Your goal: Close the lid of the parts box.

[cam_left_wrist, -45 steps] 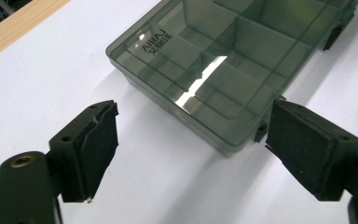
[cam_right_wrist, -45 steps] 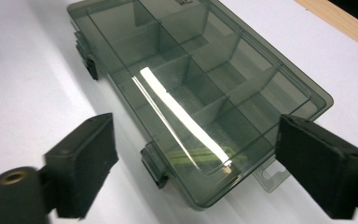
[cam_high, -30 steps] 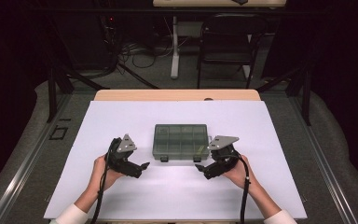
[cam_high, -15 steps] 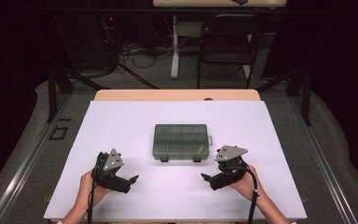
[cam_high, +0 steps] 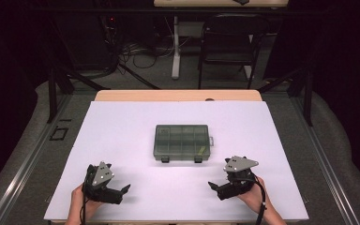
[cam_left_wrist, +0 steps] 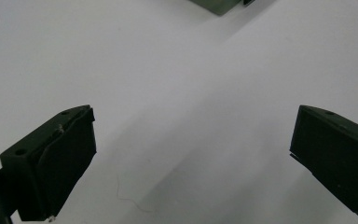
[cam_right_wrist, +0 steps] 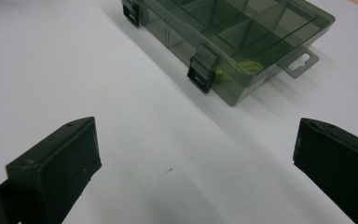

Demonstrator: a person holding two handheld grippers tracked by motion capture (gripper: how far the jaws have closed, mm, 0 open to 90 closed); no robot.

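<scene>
A smoky clear compartment box [cam_high: 182, 142] lies shut at the middle of the white table sheet [cam_high: 122, 131], two black latches on its near side. In the right gripper view the box [cam_right_wrist: 242, 37] holds a yellow-green item [cam_right_wrist: 235, 70] in a near compartment. My left gripper [cam_high: 124, 190] rests near the front left edge, jaws wide apart and empty; a corner of the box [cam_left_wrist: 219, 5] shows at the top of its view. My right gripper [cam_high: 213, 186] sits at the front right, also open and empty, its jaws turned toward the box.
A wooden table edge [cam_high: 178, 95] runs behind the white sheet. Farther back stand a black chair [cam_high: 227, 42] and cables on the floor [cam_high: 136, 51]. Metal rails [cam_high: 23, 164] flank the table on both sides.
Both grippers have drawn back from the box's sides toward the front edge of the table, the left one farther left. The box stays put.
</scene>
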